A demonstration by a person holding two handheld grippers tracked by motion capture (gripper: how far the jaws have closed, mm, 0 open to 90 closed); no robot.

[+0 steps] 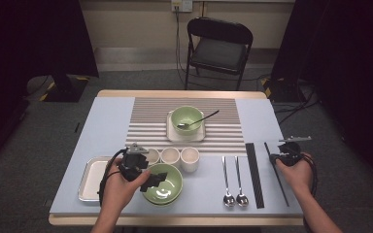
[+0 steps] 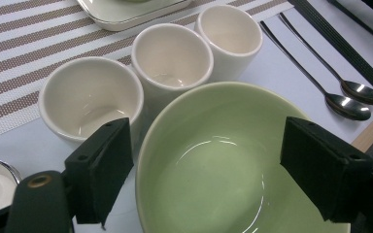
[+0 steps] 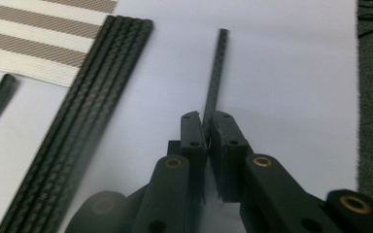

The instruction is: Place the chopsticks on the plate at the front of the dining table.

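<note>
My right gripper (image 3: 208, 119) is shut on a thin black chopstick (image 3: 216, 73), which sticks out ahead of the pads over the pale blue table. In the high view that gripper (image 1: 278, 157) is at the table's right side, with the chopstick (image 1: 282, 189) running back toward the front edge. My left gripper (image 2: 213, 172) stands open, its two pads on either side of a green bowl (image 2: 213, 179) without pressing on it. From above, this gripper (image 1: 148, 180) sits at the left rim of the bowl (image 1: 165, 187).
Three cream cups (image 1: 170, 156) line up behind the bowl. A metal tray (image 1: 88, 180) lies at the left. Two spoons (image 1: 235, 196) and a bundle of black chopsticks (image 1: 254, 174) lie right of the bowl. A second green bowl (image 1: 186, 118) holding a spoon rests on the striped placemat (image 1: 150, 116).
</note>
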